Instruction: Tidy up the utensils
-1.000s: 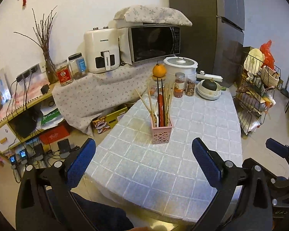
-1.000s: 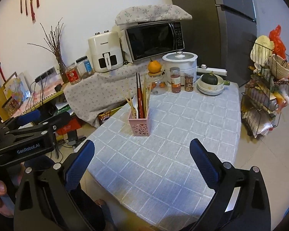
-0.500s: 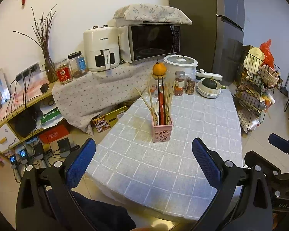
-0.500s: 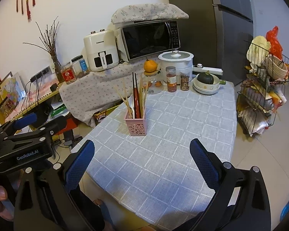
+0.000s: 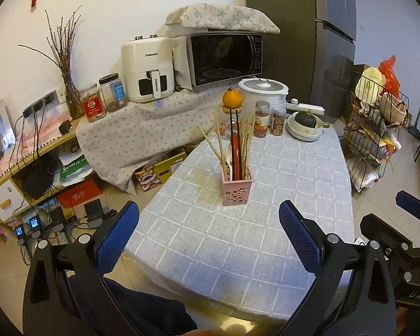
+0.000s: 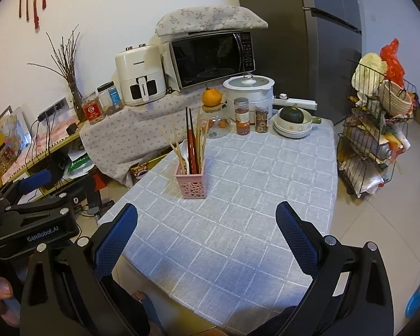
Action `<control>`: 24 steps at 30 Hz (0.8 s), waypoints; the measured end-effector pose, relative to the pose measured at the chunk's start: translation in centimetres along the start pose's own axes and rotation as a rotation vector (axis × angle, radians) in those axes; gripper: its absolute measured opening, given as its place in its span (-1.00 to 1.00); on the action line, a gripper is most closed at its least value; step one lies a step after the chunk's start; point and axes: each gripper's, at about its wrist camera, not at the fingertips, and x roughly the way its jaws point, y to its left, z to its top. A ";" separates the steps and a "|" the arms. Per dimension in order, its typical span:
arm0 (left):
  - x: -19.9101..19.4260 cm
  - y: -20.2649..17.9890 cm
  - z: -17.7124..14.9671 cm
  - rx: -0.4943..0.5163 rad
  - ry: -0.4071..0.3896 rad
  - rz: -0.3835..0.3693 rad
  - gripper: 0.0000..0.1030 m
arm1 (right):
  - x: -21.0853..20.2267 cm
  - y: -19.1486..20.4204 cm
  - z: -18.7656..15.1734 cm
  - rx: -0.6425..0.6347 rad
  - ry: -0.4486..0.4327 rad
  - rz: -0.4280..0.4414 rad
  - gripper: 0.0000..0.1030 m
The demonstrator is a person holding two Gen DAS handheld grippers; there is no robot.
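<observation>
A small square pink plastic holder (image 5: 236,189) with round cut-out holes in its sides stood upright in front of me on the grey checked tablecloth (image 5: 254,224), toward its left side. Pale wooden chopsticks (image 5: 214,147) fanned out of it, leaning left, while a dark pair (image 6: 190,137) and a red-handled utensil (image 5: 234,154) rose nearly straight. Something white, perhaps a spoon (image 6: 184,151), sat low among them, but I couldn't tell for sure.

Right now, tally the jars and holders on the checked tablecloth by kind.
Spice jars: 2
Glass jar with an orange on its lid: 1
Pink utensil holder: 1
Total: 4
</observation>
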 end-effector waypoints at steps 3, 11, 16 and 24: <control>0.1 0.0 0.0 0.006 0.010 -0.016 0.86 | 0.1 -0.1 -0.1 0.000 0.002 -0.004 0.87; 0.1 -0.1 0.1 0.010 0.009 -0.014 0.86 | 0.3 -0.2 -0.1 0.001 0.004 -0.013 0.87; 0.2 0.0 0.1 0.009 0.017 -0.021 0.86 | 0.3 -0.1 -0.2 0.000 0.005 -0.016 0.87; 0.3 0.0 0.1 0.009 0.020 -0.025 0.86 | 0.6 -0.1 -0.3 -0.007 0.013 -0.040 0.87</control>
